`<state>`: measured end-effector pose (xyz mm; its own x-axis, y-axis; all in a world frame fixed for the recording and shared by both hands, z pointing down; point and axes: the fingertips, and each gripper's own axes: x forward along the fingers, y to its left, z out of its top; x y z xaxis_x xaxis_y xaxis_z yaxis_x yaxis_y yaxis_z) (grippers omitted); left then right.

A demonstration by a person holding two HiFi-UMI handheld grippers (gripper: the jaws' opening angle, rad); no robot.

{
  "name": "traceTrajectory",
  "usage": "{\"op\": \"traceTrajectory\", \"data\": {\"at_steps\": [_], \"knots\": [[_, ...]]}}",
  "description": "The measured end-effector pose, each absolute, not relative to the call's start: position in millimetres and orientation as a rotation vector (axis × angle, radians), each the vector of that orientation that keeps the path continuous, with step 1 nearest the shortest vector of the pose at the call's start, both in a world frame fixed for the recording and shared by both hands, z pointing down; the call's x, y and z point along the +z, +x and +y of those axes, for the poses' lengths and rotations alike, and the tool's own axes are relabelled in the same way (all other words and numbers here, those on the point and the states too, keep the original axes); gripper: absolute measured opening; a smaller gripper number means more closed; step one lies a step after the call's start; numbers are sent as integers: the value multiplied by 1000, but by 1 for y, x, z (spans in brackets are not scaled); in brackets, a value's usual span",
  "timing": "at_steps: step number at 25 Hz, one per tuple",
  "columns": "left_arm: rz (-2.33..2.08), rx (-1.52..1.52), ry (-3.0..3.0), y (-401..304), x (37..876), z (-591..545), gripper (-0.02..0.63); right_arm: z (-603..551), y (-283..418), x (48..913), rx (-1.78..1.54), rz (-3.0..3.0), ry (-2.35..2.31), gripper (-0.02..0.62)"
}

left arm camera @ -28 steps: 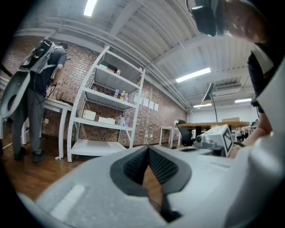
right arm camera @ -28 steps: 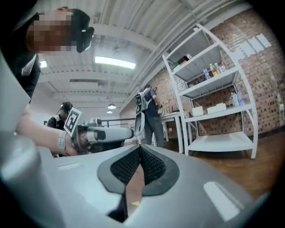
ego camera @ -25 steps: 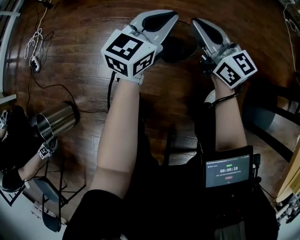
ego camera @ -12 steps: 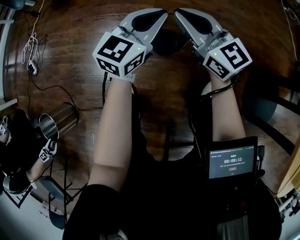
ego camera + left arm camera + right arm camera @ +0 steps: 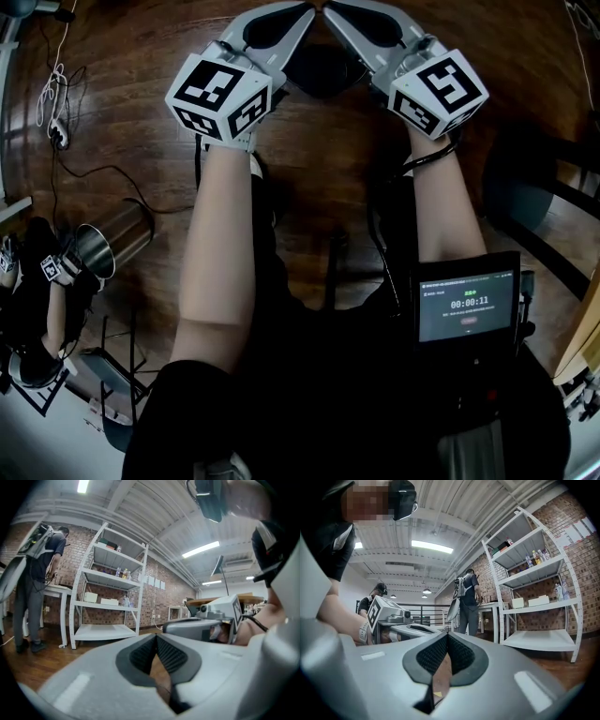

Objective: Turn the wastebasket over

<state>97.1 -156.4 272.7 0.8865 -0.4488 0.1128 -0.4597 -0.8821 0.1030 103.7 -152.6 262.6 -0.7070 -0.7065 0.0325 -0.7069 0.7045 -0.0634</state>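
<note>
A shiny steel wastebasket [image 5: 112, 240] lies on its side on the wooden floor at the far left of the head view, its open mouth toward the lower left. Both grippers are held out level, far from it, at the top of that view. My left gripper [image 5: 302, 11] and right gripper [image 5: 330, 9] lean toward each other until their tips almost touch. The left gripper [image 5: 156, 637] is shut with nothing between its pads, and so is the right gripper [image 5: 447, 635]. A dark round thing [image 5: 323, 70] on the floor is partly hidden under them.
Another person [image 5: 33, 309] crouches at the lower left beside the wastebasket. Cables and a power strip [image 5: 58, 131] lie at the upper left, and a dark chair [image 5: 548, 211] stands at the right. White shelves [image 5: 110, 599] line a brick wall, with a person [image 5: 35, 583] at a table.
Both grippers have moved up the head view and swung inward until their tips nearly meet. The person at the lower left has shifted a hand.
</note>
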Motion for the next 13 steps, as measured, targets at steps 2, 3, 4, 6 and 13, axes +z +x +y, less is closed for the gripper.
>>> {"op": "traceTrajectory", "data": {"at_steps": [2,3,4,6,13], "knots": [[-718,129,2920,94,272,-159,2,-154,100,262,117,-2904,1195,9],[-722,129,2918,92,272,-159,0,-154,98,262,120,-2908,1192,9],[-724,128,2916,91,272,-159,0,-154,97,262,123,-2909,1185,9],[-726,119,2913,91,272,-160,0,-153,96,264,126,-2909,1174,9],[-736,101,2909,79,270,-157,0,-149,82,265,128,-2917,1158,9]]}}
